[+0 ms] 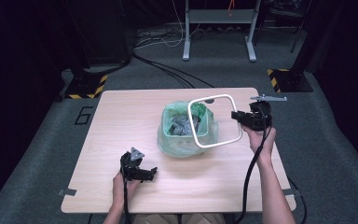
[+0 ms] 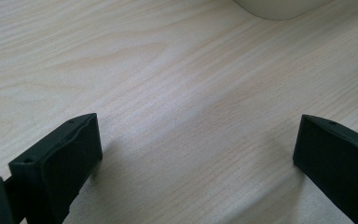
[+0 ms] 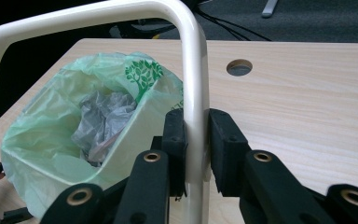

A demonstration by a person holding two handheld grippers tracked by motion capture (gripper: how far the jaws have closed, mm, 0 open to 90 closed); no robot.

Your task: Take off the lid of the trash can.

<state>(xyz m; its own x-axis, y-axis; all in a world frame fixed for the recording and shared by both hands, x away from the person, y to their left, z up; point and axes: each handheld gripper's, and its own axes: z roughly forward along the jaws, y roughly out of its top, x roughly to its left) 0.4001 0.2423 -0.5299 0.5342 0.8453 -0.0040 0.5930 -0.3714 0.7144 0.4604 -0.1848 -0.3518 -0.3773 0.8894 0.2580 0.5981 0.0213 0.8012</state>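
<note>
1. A white rounded-square plastic ring [image 1: 215, 121] is pinched at its right edge by the right gripper [image 1: 237, 115], centre-right of the high view, above a green-bagged bin [image 1: 184, 129].
2. The left gripper [image 1: 153, 173], lower left, is held spread over the pale wooden table [image 1: 121, 112], well apart from the ring.

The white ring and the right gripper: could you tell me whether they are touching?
Touching. In the right gripper view, the right gripper has both pads pressed against the white ring, no gap on either side.

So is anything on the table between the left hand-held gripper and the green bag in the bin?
Nothing visible. The left hand-held gripper sits open over bare table, and only wood lies between it and the green bag. The right hand-held gripper holds the white ring above the bin, not in that path.
</note>
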